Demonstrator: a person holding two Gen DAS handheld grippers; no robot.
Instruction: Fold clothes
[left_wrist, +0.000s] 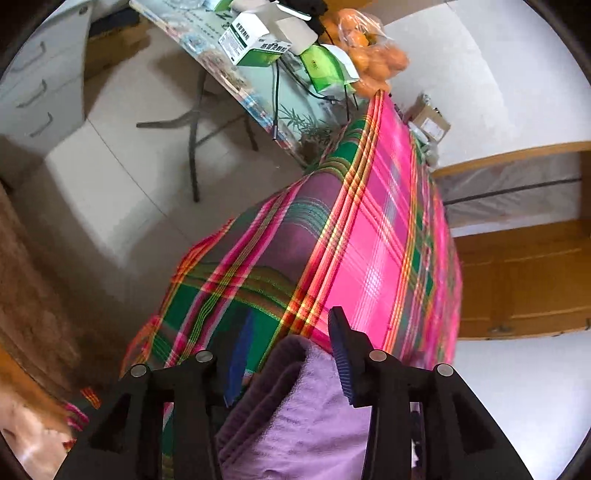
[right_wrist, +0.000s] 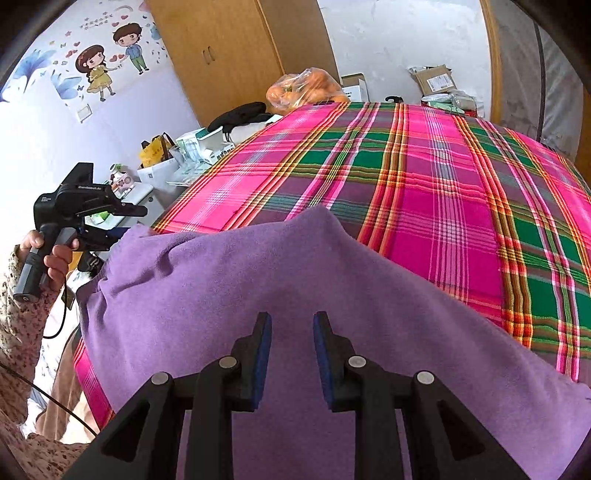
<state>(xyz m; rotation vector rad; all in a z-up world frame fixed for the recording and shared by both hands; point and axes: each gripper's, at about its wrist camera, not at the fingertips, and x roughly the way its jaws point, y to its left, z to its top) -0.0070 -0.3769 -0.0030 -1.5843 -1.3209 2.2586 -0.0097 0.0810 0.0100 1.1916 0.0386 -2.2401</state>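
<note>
**Left wrist view:** Tilted steeply down at the near edge of the worktop (left_wrist: 295, 107), with the left gripper (left_wrist: 290, 325) rolled so that the plaid cover (left_wrist: 369, 240) runs slantwise up the picture. Jaws apart, a rounded fold of purple cloth (left_wrist: 295, 413) lying between them. The fold lies close to the right-hand pad and clear of the left-hand one. The fold's long axis points away from the camera, along the line of the jaws. The cover's side drapes down toward the floor (left_wrist: 92, 177). At the far end of the worktop, a bag of oranges (left_wrist: 369, 48) among small boxes.

**Right wrist view:** Angled down over the middle of the purple cloth (right_wrist: 258, 277), with the right gripper (right_wrist: 291, 321) above it and its jaws apart by a narrow gap. Nothing clamped between the pads; contact with the fabric cannot be told. The cloth is spread on the plaid cover (right_wrist: 424, 184), its long axis running from lower right to upper left and its far edge humped up at the centre. At the cloth's left corner is the left gripper (right_wrist: 129, 223), held level in a hand (right_wrist: 48, 254) wrapped round its grip. A speckled sleeve (right_wrist: 18, 314) shows below the hand. Beyond the cover are the bag of oranges (right_wrist: 306, 88), a wooden wardrobe (right_wrist: 221, 55) and a cartoon wall sticker (right_wrist: 107, 62).
</note>
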